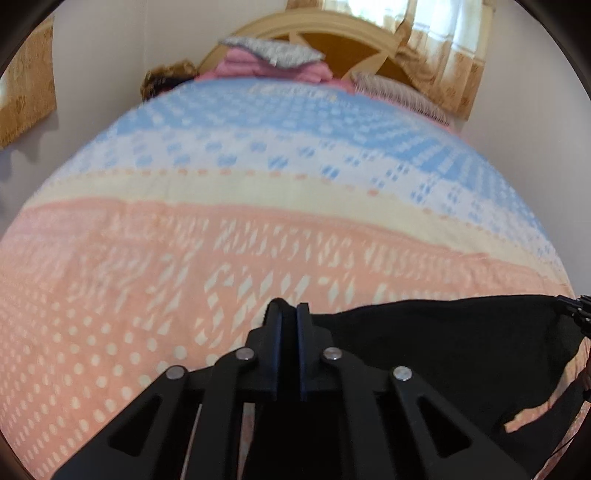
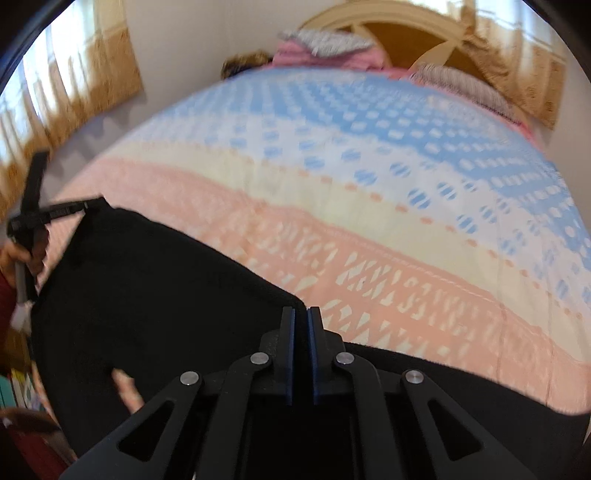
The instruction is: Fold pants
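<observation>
The black pants [image 1: 443, 350] hang as a dark sheet over the near, pink part of the bedspread [image 1: 184, 258]. My left gripper [image 1: 290, 308] is shut on their top left corner, with a sliver of black cloth showing beside its fingers. My right gripper [image 2: 301, 312] is shut on the other top corner of the pants [image 2: 147, 295]. The upper edge runs taut between the two. In the right wrist view the left gripper [image 2: 96, 202] pinches the far corner at the left edge, with a hand [image 2: 14, 254] behind it. The right gripper [image 1: 567, 301] shows at the right rim of the left wrist view.
The bedspread [image 2: 369, 184] has pink, cream and blue bands and covers the whole bed. Pillows [image 1: 269, 55] and a wooden headboard [image 1: 332, 29] stand at the far end. Curtains [image 2: 74, 85] hang on both sides. A striped cushion [image 2: 461, 85] lies at the far right.
</observation>
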